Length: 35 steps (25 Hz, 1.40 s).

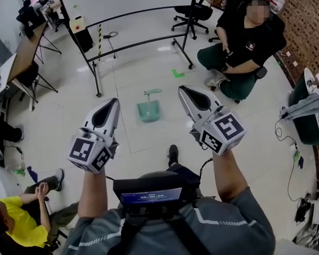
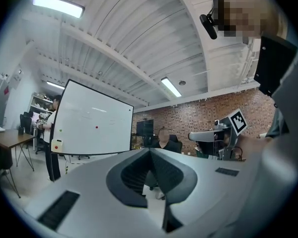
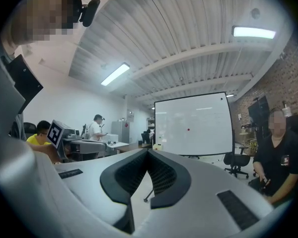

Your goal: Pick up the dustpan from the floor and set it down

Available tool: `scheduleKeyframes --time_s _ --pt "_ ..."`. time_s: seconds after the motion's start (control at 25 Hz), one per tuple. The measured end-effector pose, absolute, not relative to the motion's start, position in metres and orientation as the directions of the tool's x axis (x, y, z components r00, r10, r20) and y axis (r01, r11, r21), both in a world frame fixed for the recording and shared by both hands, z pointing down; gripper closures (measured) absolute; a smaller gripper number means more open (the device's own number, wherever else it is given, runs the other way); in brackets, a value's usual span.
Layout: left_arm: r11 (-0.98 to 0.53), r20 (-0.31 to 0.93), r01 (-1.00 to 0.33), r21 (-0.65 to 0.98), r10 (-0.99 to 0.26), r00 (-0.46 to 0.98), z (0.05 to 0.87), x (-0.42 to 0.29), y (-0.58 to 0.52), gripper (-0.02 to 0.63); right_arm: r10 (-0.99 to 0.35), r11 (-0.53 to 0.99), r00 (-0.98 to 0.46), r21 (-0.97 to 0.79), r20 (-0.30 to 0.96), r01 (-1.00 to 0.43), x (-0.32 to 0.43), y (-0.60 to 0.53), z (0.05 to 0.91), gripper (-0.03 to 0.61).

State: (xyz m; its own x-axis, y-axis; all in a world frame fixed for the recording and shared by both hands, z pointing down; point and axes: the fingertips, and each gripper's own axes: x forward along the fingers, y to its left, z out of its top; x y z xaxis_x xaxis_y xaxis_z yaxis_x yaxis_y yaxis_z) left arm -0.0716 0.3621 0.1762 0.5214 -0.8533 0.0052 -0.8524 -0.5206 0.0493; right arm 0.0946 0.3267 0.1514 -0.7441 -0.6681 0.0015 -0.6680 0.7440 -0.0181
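A green dustpan (image 1: 149, 109) with an upright handle stands on the white floor, seen in the head view between and below the two grippers. My left gripper (image 1: 116, 101) is held level to the dustpan's left, its jaws meeting at the tips (image 2: 150, 150) with nothing between them. My right gripper (image 1: 181, 89) hangs level to the dustpan's right, also shut and empty (image 3: 148, 151). Both are well above the floor and apart from the dustpan. Neither gripper view shows the dustpan.
A wheeled whiteboard frame (image 1: 138, 41) stands beyond the dustpan. A person in black (image 1: 239, 41) sits at the right, another in yellow (image 1: 16, 222) at the lower left. A desk (image 1: 16, 52) lines the left side. Green tape (image 1: 177, 73) marks the floor.
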Motion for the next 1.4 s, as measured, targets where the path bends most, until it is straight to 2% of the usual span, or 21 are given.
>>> scheduleKeyframes --time_s 0.4,0.6,1.0,1.4 --pt "-0.418 -0.003 -0.906 0.066 -0.908 0.419 0.168 -0.017 0.179 0.583 -0.549 0.836 -0.836 -0.026 -0.014 -0.549 0.140 0.131 0.154 0.563" --pt "-0.386 0.014 -0.921 0.059 -0.922 0.387 0.168 -0.011 0.111 0.583 -0.515 0.857 -0.857 -0.047 -0.006 -0.514 0.144 0.060 0.161 0.563" --pt "-0.459 0.030 -0.886 0.067 -0.886 0.462 0.184 -0.107 0.005 0.584 -0.592 0.799 -0.805 -0.113 0.024 -0.591 0.057 -0.040 0.184 0.563" --pt "-0.538 0.033 -0.836 0.109 -0.838 0.544 0.206 -0.178 -0.068 0.583 -0.642 0.763 -0.765 -0.057 0.051 -0.644 -0.018 -0.100 0.193 0.563"
